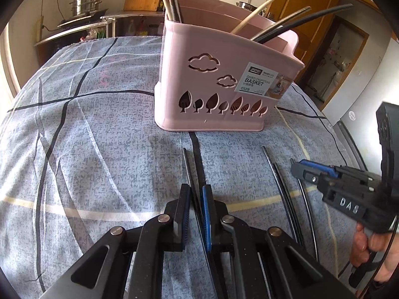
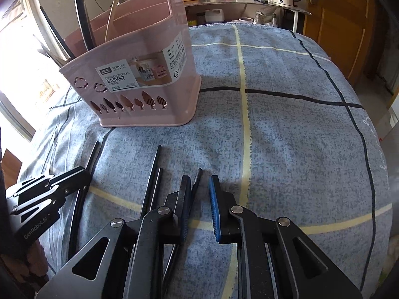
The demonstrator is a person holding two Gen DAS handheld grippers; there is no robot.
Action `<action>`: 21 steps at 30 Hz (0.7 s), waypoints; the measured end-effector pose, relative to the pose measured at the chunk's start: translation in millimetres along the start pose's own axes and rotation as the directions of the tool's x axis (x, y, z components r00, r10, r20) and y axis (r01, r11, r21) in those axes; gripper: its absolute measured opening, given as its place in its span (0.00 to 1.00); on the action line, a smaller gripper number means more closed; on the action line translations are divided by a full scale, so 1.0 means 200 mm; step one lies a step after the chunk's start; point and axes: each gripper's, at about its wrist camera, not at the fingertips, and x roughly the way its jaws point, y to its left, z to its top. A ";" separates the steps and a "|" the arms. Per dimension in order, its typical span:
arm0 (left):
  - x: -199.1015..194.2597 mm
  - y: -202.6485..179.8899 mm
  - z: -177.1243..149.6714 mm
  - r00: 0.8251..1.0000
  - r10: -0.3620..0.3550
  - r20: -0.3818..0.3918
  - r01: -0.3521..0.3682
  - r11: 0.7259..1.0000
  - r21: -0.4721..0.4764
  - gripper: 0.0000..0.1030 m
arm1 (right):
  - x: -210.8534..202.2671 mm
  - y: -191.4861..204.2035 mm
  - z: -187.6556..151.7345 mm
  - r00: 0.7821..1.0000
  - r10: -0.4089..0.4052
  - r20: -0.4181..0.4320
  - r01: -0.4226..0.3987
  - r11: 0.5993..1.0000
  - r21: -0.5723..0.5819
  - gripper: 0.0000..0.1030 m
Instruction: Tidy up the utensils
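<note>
- Now the left gripper [image 1: 197, 199] sits low over the blue-grey checked tablecloth [image 1: 87, 149], its jaws narrowed around a thin black chopstick [image 1: 185, 159] that runs forward between the pads; whether the pads actually pinch it I cannot tell.
- Similarly, the right gripper [image 2: 200, 194] straddles another black chopstick [image 2: 198, 179] with a visible gap on the blue-pad side, so its jaws are parted and not yet clamped.
- Two more black chopsticks [image 2: 154, 169] lie side by side on the cloth between the two grippers, and one further stick [image 2: 93, 154] lies beyond the left gripper in the right wrist view.
- Just ahead stands the pink plastic chopstick basket with cloud and tree cut-outs [image 1: 212, 79], upright on the cloth, already holding several black, metal-looking and pale wooden chopsticks [image 1: 251, 15] leaning out of its compartments.
- My reading is that the step in hand is picking loose sticks off the cloth, with roughly half the job left.
- To do it well, close squarely on each stick so it seats along the pads instead of rolling out.
- Press lightly, since the soft cloth can bunch up and get caught.
- Lift level, then tip the stick upright before lowering it into a free compartment, keeping clear of the leaning sticks.
</note>
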 end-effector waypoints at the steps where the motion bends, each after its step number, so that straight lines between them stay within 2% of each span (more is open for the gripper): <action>1: 0.00 0.00 0.01 1.000 -0.003 -0.003 0.003 1.000 -0.005 0.09 | 0.00 0.01 0.00 1.000 -0.009 -0.001 0.009 1.000 -0.011 0.15; 8: 0.06 0.00 0.09 1.000 0.005 -0.024 -0.005 1.000 0.002 0.09 | 0.00 0.02 -0.01 1.000 -0.025 0.002 0.025 0.999 -0.030 0.08; 14: 0.10 -0.05 0.13 0.998 0.058 -0.029 -0.056 0.996 0.063 0.09 | 0.00 0.02 -0.01 1.000 -0.018 0.004 0.019 0.999 -0.033 0.07; 16: 0.10 -0.07 0.13 0.995 0.091 -0.031 -0.088 0.993 0.084 0.06 | 0.00 0.01 0.00 1.000 -0.009 0.006 0.009 1.000 -0.025 0.06; 21: 0.08 -0.05 0.14 0.997 0.062 -0.041 -0.061 0.997 0.040 0.04 | -0.02 -0.01 0.00 1.000 0.028 0.012 -0.028 1.000 -0.001 0.04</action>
